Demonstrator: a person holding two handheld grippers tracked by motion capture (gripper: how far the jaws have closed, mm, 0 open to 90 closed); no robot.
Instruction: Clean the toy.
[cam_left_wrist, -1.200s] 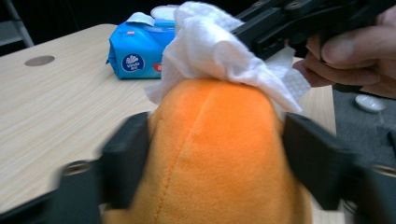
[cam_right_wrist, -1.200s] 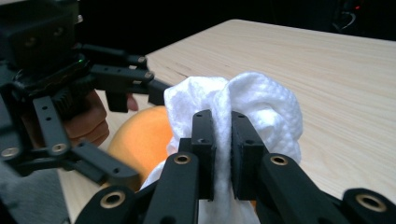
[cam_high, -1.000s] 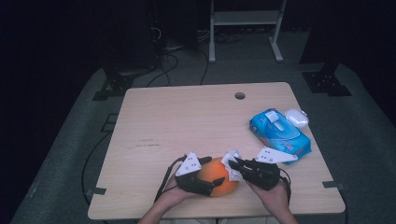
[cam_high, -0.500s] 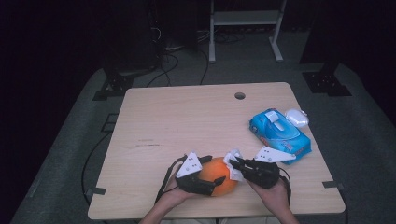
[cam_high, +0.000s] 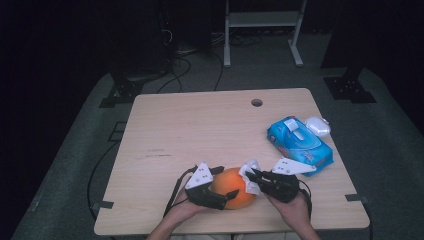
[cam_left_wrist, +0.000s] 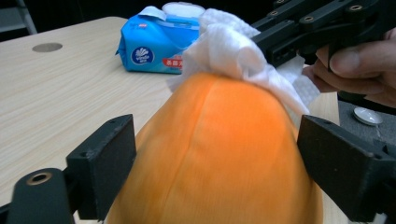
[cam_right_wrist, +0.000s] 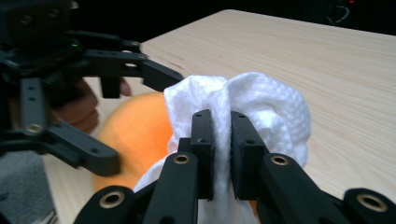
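The right gripper (cam_right_wrist: 222, 140) is clamping a white wipe (cam_right_wrist: 261, 100) against the orange fruit (cam_left_wrist: 219, 154); the left gripper (cam_left_wrist: 215, 172), its jaws having just been opening, is straddling the fruit without pressing.

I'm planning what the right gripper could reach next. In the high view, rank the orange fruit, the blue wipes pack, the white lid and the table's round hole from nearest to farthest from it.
From the right gripper:
1. Orange fruit, touching its wipe, just left.
2. Blue wipes pack, to the right, farther back.
3. White lid, behind the pack.
4. Round hole, near the table's far edge.
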